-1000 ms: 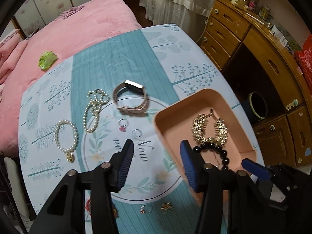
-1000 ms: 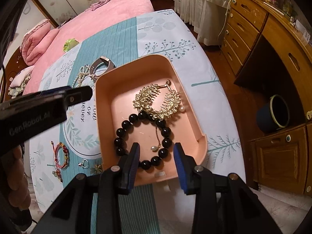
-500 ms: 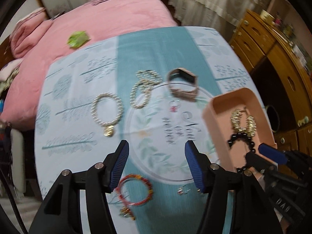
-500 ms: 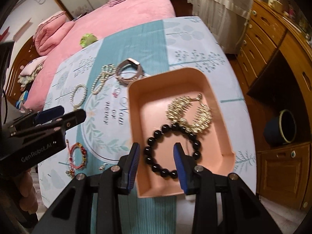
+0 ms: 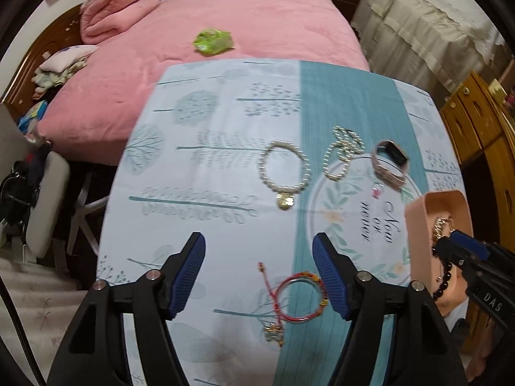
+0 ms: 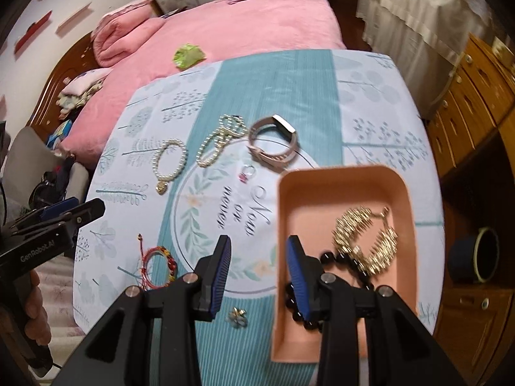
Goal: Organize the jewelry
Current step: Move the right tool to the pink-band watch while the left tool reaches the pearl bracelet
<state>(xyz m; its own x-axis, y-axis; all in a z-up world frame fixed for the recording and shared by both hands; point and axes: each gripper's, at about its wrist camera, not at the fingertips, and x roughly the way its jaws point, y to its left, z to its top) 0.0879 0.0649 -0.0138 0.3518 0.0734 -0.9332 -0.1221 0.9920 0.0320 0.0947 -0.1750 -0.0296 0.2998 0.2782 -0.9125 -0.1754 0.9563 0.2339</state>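
Left wrist view: my left gripper (image 5: 259,276) had just been opening, nothing between its jaws, above the red-and-yellow beaded bangle (image 5: 301,297) on the floral tablecloth (image 5: 199,173). My right gripper (image 6: 257,276) stood part-open and empty, straddling the rim of the peach plastic tray (image 6: 344,177).

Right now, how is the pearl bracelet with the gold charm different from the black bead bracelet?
The pearl bracelet has small white beads and a gold charm; the black bead bracelet has larger dark beads. The pearl bracelet lies on the tablecloth; the black one lies inside the pink tray. Both are beaded loops.
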